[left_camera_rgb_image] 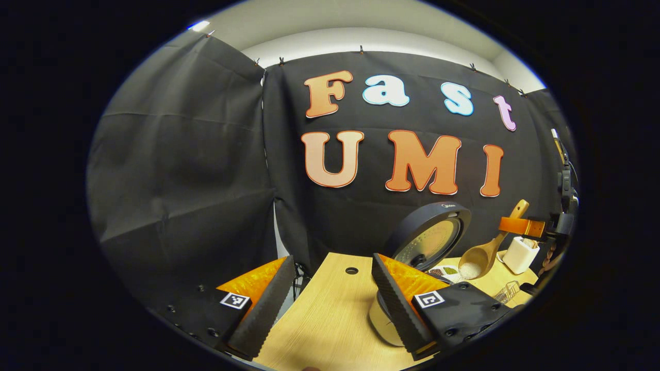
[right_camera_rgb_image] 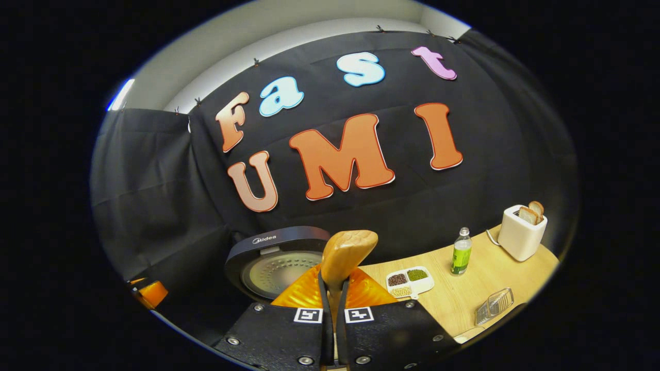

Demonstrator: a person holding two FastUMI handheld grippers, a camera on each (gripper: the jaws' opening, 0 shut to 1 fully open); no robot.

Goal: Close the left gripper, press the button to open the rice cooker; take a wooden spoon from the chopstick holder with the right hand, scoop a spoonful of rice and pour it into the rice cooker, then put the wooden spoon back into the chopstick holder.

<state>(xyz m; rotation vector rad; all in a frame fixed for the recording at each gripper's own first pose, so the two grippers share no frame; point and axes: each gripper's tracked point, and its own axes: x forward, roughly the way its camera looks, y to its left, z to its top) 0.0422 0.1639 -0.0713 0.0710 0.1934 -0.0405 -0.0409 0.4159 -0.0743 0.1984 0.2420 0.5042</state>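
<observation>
Pinching the spoon (right_camera_rgb_image: 341,257) handle between both fingers, the right gripper (right_camera_rgb_image: 334,314) has its jaws pressed onto the wood, and in the right gripper view the handle end sticks up right over them. Just past that sits the cooker (right_camera_rgb_image: 278,263) with its lid flipped up, ribbed inner plate facing the camera. Further out on the table (right_camera_rgb_image: 464,299) there's a small divided tray (right_camera_rgb_image: 410,281) with beans or grains in it, a wire rack (right_camera_rgb_image: 494,305) near the edge, a green bottle (right_camera_rgb_image: 461,252) standing upright, and at the far end a white toaster (right_camera_rgb_image: 522,232) with bread poking out the top. Over in the left gripper view, the left gripper (left_camera_rgb_image: 330,296) is spread wide with nothing between its fingers, hanging above the near end of the table with the cooker's pale body just behind its right-hand finger. Beyond it the lid stands open, and to its right the spoon hangs tilted, bowl down and loaded with white rice (left_camera_rgb_image: 470,269), above the table beside the cooker. The right gripper shows there too, farther off, clamped on the upper handle. Can't tell where the chopstick holder is from these.
</observation>
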